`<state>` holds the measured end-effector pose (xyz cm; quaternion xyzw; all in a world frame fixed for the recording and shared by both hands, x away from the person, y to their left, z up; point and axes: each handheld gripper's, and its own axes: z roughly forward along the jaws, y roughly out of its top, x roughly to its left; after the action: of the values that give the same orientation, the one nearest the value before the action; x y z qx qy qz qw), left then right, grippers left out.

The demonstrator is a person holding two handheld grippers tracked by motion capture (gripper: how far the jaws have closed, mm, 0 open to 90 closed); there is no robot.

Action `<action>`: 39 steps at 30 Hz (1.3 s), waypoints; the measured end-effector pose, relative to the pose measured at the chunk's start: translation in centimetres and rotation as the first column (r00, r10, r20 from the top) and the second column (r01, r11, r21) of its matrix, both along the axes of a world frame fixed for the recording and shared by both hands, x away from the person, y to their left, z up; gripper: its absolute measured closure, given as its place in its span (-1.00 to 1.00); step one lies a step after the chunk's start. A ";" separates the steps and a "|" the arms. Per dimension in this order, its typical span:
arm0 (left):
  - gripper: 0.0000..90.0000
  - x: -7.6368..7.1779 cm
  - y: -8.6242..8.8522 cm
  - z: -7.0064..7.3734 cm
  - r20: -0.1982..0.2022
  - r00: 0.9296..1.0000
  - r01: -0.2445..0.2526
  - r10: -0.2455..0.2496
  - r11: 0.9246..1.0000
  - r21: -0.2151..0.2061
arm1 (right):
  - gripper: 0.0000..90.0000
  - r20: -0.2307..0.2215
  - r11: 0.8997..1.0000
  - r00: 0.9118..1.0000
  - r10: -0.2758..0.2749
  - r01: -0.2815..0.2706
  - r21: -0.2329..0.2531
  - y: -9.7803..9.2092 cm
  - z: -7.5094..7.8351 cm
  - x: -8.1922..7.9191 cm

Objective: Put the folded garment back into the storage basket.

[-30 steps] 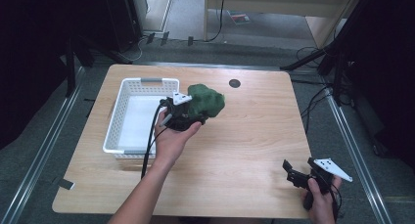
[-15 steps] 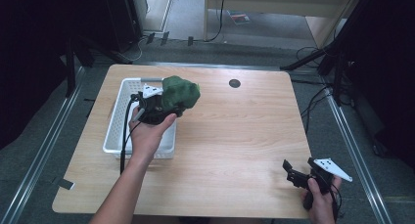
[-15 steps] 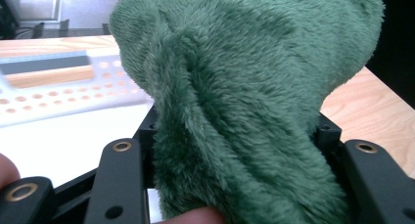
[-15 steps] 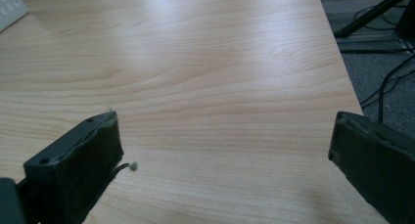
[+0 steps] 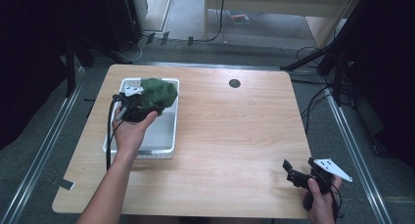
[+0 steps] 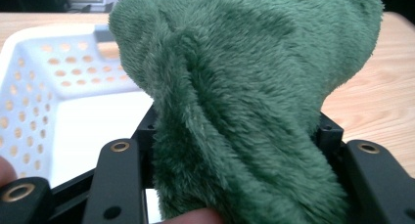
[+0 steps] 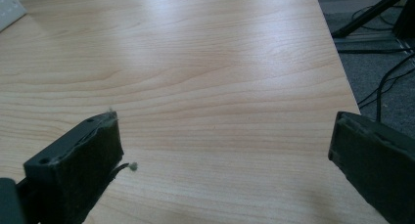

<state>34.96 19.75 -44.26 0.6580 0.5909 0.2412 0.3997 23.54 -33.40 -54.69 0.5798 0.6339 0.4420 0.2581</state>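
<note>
A green plush toy (image 5: 159, 93) hangs over the far end of the white perforated basket (image 5: 169, 143), with my left gripper (image 5: 142, 105) shut on it. From the left gripper view the toy (image 6: 244, 101) bulges up between the two black jaws, and the basket's holed wall (image 6: 54, 72) lies behind it to the left. My right gripper (image 5: 292, 174) rests near the table's front right corner, open, nothing between its pads (image 7: 83, 160).
The wooden table (image 5: 235, 131) has a small dark round hole (image 5: 234, 83) near its far edge. Cables and dark stands lie on the floor beyond the table and to its right. Bare wood stretches between the basket and the right gripper.
My left gripper has carried the green toy leftward from the table's middle to over the basket's far end. The right gripper has stayed put.
</note>
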 end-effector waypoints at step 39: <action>-1.00 1.1 2.1 -1.3 -0.131 0.991 -0.041 0.041 0.999 0.002 | -1.00 -0.001 1.000 1.000 -0.004 0.004 0.002 0.0 0.0 0.0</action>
<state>36.08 21.82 -45.54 0.6600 0.6291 0.2056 0.3553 23.50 -33.37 -54.68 0.5815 0.6325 0.4418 0.2579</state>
